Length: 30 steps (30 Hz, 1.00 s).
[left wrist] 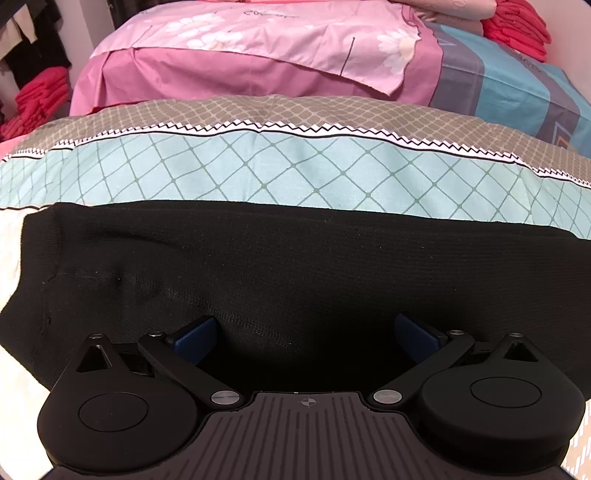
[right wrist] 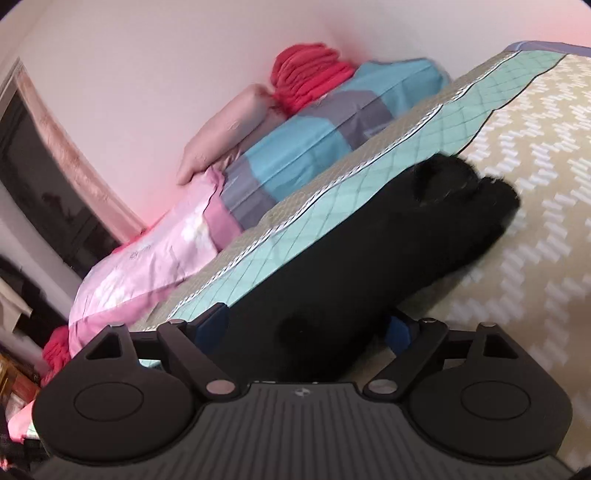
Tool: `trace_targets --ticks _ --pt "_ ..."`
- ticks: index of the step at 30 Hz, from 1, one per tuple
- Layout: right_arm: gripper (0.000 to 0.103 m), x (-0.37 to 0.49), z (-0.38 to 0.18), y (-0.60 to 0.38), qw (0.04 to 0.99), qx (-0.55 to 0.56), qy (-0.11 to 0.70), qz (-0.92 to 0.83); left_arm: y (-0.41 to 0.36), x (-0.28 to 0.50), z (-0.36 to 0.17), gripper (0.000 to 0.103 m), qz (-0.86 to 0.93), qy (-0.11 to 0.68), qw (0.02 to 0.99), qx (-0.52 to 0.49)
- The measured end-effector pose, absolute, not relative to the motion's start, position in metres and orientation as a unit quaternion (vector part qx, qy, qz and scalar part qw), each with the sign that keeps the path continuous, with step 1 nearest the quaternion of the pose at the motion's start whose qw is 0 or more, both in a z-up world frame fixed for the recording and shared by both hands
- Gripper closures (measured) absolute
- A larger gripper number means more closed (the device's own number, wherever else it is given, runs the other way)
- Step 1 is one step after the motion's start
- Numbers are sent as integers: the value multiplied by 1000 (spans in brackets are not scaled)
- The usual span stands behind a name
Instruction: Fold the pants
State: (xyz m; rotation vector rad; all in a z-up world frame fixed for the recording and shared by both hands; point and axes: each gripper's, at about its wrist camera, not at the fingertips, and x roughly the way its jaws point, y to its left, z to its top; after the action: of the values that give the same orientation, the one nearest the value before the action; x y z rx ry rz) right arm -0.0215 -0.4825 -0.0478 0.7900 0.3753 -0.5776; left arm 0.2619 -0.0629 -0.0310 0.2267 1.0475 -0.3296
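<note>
Black pants [left wrist: 314,266] lie flat across the bed, filling the lower half of the left wrist view, with a seam running near their left end. My left gripper [left wrist: 304,332] hovers low over them, its blue pads [left wrist: 195,332] spread wide and closing on nothing. In the right wrist view the same pants [right wrist: 369,251] run as a dark band from the bottom centre up to a rounded end at the upper right. My right gripper [right wrist: 304,325] is open, and the near end of the pants lies between its blue pads [right wrist: 399,328].
The bed cover [left wrist: 258,166] has teal diamond and beige bands, with a cream patterned part [right wrist: 517,258]. Behind it lie a pink quilt [left wrist: 240,55], a blue-grey pillow [right wrist: 314,140] and stacks of red clothes [left wrist: 517,33]. A wall [right wrist: 147,74] stands behind the bed.
</note>
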Motion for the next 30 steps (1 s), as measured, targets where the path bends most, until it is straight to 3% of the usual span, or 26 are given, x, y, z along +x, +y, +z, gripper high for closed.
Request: trace_targets --ticks 3,6,8,14,24,30 --pt "24 -18 -48 -496 848 404 166 -300 -65 262 -31 0 -152 496 848 113" --pt "31 -2 -42 -488 852 355 203 -326 -65 261 -30 0 -153 494 848 118" --pt "45 6 -39 -482 849 323 226 -351 -64 263 -30 0 -155 496 846 118" --pt "72 21 -36 -475 841 280 260 -384 -63 267 -28 0 -163 504 840 121" --pt "77 45 -13 -427 870 114 269 -397 -60 273 -24 0 -178 509 834 117" --pt "78 65 3 -362 899 -39 235 -367 -43 273 2 0 -198 479 854 51"
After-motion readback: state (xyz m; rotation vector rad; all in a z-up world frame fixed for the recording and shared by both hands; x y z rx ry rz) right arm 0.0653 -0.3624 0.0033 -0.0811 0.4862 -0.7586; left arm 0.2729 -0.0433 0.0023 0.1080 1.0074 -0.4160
